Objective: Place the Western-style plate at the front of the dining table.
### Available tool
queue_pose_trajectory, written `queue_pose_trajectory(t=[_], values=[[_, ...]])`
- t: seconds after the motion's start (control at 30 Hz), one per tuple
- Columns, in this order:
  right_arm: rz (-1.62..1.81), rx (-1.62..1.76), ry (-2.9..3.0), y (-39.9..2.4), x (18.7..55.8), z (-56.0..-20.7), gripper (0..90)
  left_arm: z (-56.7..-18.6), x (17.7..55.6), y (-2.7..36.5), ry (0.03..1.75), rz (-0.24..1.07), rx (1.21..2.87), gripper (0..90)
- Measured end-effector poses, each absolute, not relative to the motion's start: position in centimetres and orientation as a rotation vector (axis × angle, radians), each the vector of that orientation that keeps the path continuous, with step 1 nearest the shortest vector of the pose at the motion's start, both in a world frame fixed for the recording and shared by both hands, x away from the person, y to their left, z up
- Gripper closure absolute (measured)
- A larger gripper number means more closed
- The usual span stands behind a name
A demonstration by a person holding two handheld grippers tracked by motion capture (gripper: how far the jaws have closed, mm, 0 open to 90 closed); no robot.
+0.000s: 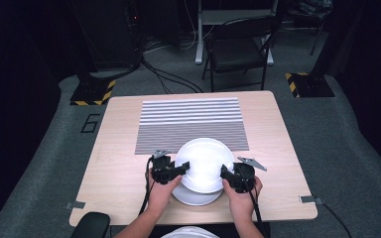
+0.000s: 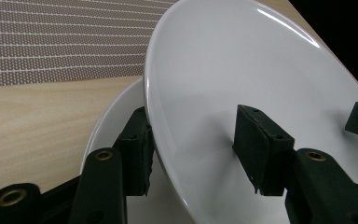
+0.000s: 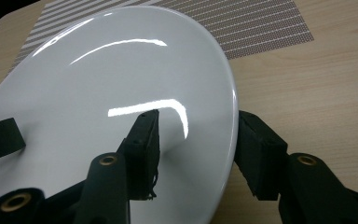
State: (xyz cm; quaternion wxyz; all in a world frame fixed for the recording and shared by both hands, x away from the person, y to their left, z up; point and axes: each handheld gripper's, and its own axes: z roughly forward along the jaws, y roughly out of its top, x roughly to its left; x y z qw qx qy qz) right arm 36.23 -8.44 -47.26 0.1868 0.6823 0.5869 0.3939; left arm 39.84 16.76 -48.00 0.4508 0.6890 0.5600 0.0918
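Observation:
A white plate (image 1: 206, 158) hangs a little above the wooden table (image 1: 119, 168), tilted, with a gripper on each side. My left gripper (image 1: 183, 166) is shut on its left rim, one jaw over the rim and one under it (image 2: 198, 140). On the opposite rim my right gripper (image 1: 224, 171) is shut the same way (image 3: 198, 135). A second white plate (image 1: 196, 198) lies flat on the table just beneath, near the front edge; its rim (image 2: 114, 116) shows under the held plate (image 2: 242, 70). The held plate's glossy face (image 3: 98, 79) reflects light.
A striped grey placemat (image 1: 191, 124) covers the table's far half, just behind the plates. Bare wood lies left and right of the hands. Beyond the table stand a black folding chair (image 1: 238, 47) and stand bases with yellow-black tape (image 1: 93, 93).

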Motion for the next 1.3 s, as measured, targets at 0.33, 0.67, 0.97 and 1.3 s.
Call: queue_pose_trajectory(t=[0.33,0.67,0.97,1.3], values=[[1.14,1.898,1.663,-7.8,37.3,-46.6,52.2,-47.3,40.4,17.4,1.388,0.259,1.685,48.8],[1.151,1.858,1.685,-7.1,38.3,-46.0,52.6,-46.8,41.1,18.1,1.405,0.287,1.668,48.7],[1.149,1.836,1.725,-6.4,39.1,-45.4,52.6,-45.9,42.0,18.8,1.412,0.324,1.654,49.0],[1.159,1.812,1.745,-5.8,39.9,-45.1,52.6,-45.4,42.8,19.3,1.421,0.344,1.636,49.0]])
